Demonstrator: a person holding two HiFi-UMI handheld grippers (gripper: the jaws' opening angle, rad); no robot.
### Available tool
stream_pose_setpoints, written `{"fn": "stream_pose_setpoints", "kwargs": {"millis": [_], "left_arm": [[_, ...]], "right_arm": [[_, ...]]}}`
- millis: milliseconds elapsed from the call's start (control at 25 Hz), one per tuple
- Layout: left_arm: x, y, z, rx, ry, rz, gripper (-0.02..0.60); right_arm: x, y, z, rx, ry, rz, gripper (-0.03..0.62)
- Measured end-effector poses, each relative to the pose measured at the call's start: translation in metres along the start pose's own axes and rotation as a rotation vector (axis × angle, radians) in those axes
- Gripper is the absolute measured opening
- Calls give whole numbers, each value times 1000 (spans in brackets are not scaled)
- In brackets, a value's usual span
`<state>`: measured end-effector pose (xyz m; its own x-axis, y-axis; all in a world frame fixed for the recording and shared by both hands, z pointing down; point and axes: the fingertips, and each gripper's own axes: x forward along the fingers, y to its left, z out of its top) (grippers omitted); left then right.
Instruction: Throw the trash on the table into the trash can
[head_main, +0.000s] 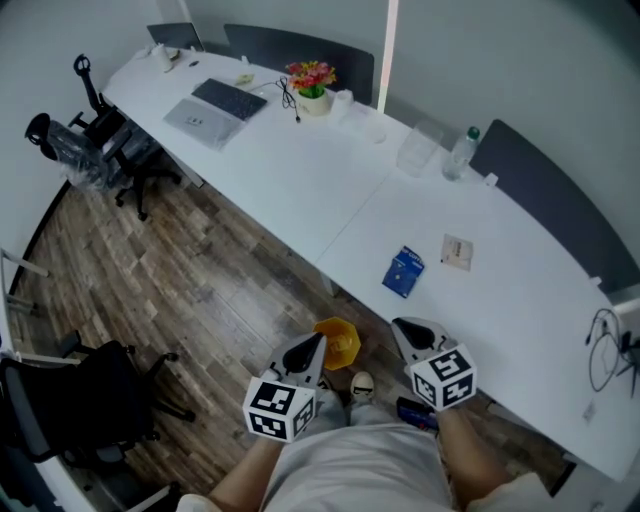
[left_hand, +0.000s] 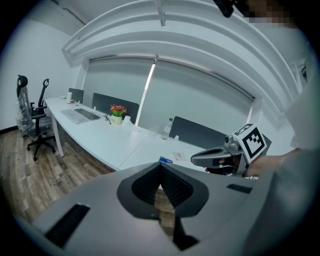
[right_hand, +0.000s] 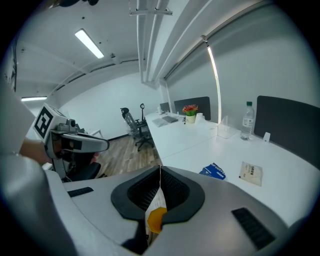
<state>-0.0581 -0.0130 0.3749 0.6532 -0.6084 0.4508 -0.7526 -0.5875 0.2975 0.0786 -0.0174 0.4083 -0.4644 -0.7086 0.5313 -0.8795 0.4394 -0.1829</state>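
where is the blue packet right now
In the head view the blue packet lies on the white table near its front edge, just left of the beige packet and ahead of the right gripper.

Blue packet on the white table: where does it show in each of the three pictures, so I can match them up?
Head view: the blue packet lies right of centre, near the front edge of the table.
Left gripper view: small, at the centre of the picture.
Right gripper view: right of centre, in the lower half.
Shared landmark: the flower pot, farther along the same table.
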Motion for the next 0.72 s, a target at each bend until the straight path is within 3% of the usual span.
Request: {"fn": "stream_pose_setpoints", "kwargs": {"millis": [400,640,720], "left_arm": [[48,-24,-3,61,48,-92,0],[70,-22,-10,104,70,-101,0],[78,-20,-15,98,83,-100,0]], "right_arm": [[-1,-66,-12,42,18,-157,34],[21,-103,-25,51,45,-208,39],[32,-115,-29,68,56,-218,68]]}}
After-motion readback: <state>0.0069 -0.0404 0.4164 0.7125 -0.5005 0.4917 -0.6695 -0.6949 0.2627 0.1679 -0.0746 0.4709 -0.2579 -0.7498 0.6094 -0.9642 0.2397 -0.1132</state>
